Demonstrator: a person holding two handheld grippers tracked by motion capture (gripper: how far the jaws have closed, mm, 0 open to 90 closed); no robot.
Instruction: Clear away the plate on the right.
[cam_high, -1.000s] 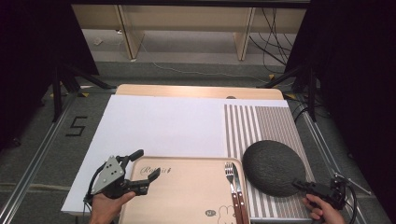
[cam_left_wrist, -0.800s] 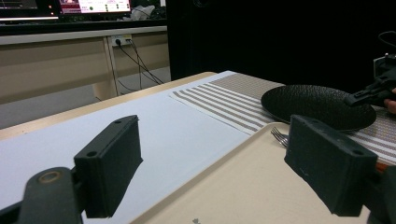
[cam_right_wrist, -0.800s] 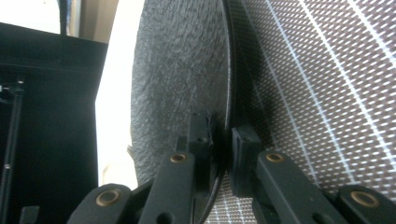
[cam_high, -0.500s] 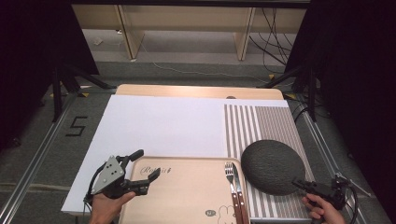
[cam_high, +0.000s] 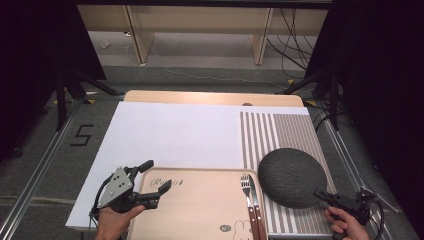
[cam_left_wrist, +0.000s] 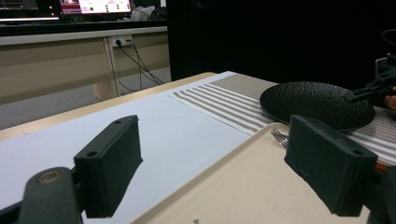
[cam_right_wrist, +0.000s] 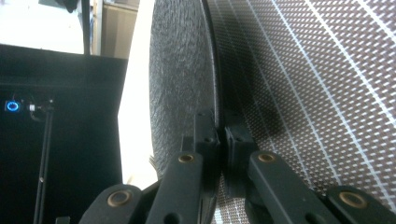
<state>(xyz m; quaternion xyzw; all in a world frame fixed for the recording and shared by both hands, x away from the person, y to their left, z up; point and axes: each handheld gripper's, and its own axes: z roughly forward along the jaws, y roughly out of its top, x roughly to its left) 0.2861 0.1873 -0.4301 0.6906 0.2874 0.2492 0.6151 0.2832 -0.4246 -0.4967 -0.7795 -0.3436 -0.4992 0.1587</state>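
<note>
At plate (cam_high: 291, 176) rim — right claw (cam_high: 320, 195)

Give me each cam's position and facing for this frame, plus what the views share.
High view: above the person's side, looking forward and down on the table; both hands with the left gripper and right gripper enter at the bottom.
Left gripper view: low over the tray, looking across it between its own open jaws toward the dark plate.
Right gripper view: rolled sideways at the plate's rim, its own jaws closed on the dark plate over the striped mat.
Shared: all three show the dark plate and striped mat.
</note>
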